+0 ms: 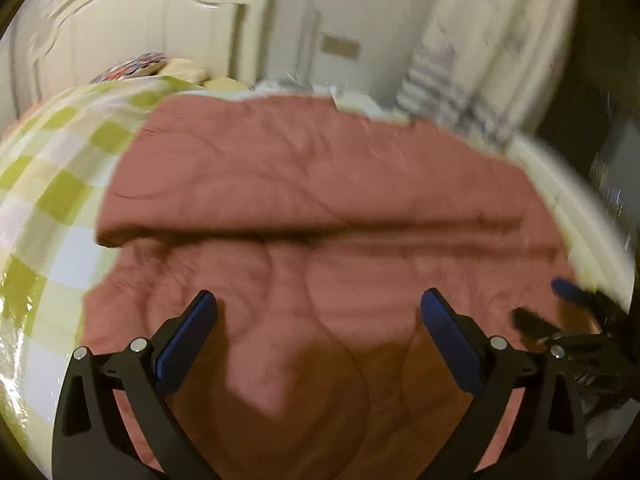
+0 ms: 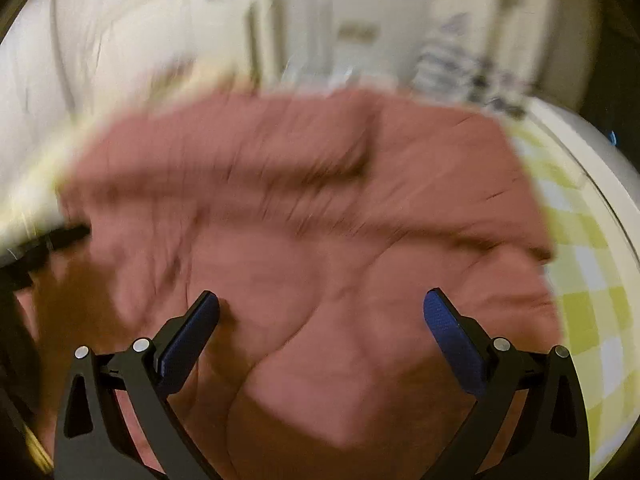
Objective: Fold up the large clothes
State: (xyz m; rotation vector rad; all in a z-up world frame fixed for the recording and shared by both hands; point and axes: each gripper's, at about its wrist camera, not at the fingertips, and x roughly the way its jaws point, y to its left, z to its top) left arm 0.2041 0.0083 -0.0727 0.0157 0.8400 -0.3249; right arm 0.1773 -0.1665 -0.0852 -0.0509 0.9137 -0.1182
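Observation:
A large dusty-pink garment (image 1: 320, 184) lies spread on a bed. One part is folded over the rest, with the fold edge running across the middle. It also fills the right wrist view (image 2: 320, 208), which is blurred. My left gripper (image 1: 318, 304) is open and empty above the near part of the garment. My right gripper (image 2: 320, 306) is open and empty above the same cloth. The right gripper's blue-tipped fingers (image 1: 568, 292) show at the right edge of the left wrist view.
The bed has a green-and-white checked sheet (image 1: 52, 200), also seen in the right wrist view (image 2: 588, 272). Pillows (image 1: 160, 68) lie at the far end. A white wardrobe door (image 1: 120, 20) and a hanging striped cloth (image 1: 460, 60) stand behind.

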